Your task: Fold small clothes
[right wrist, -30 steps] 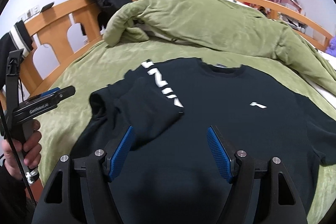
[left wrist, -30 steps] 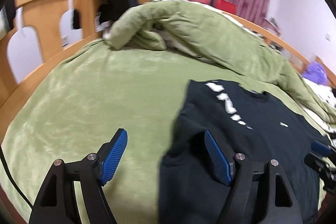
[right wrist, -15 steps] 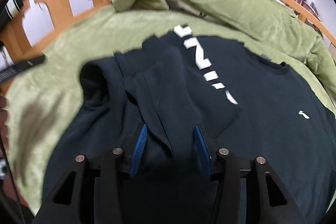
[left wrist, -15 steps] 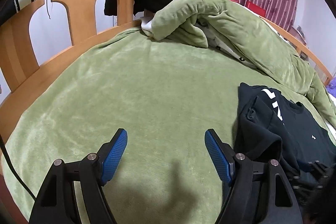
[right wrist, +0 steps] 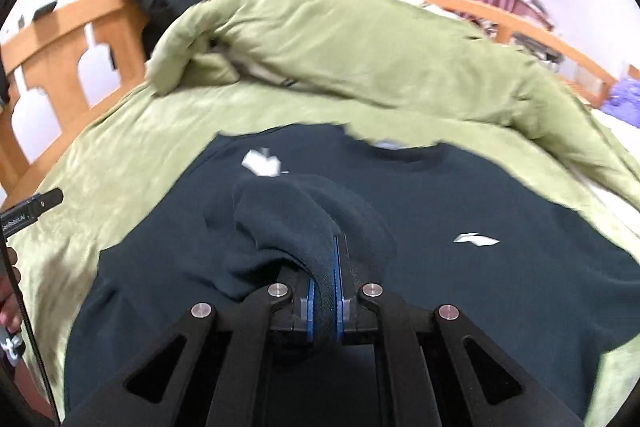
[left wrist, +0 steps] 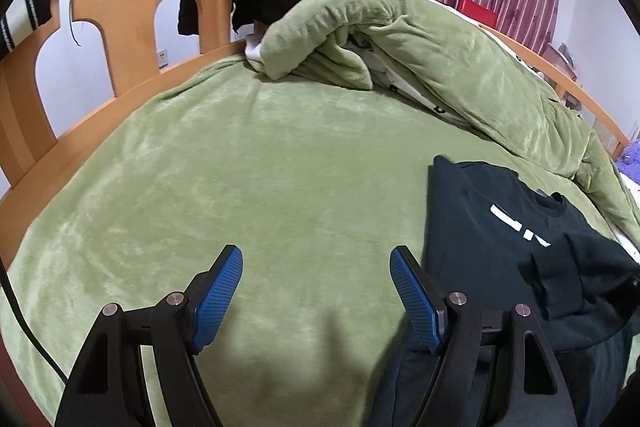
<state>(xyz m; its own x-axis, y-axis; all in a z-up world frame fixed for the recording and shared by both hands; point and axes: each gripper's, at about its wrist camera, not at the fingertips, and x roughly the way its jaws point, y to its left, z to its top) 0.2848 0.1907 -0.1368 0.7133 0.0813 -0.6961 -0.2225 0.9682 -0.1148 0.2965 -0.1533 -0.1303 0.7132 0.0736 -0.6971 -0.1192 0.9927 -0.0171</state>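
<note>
Right tongs [right wrist: 335, 281], open a second ago, now pinch the sweatshirt [right wrist: 500, 287] sleeve [right wrist: 280, 223]; left tongs [left wrist: 316, 291] gape, empty, beside it.

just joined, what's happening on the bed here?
A person with two handheld grippers is folding a dark navy T-shirt spread on the green fleece bedcover. The right gripper is shut on a bunched fold of the shirt's sleeve. The left gripper is open, over bare bedcover beside the shirt's edge, holding nothing.
</note>
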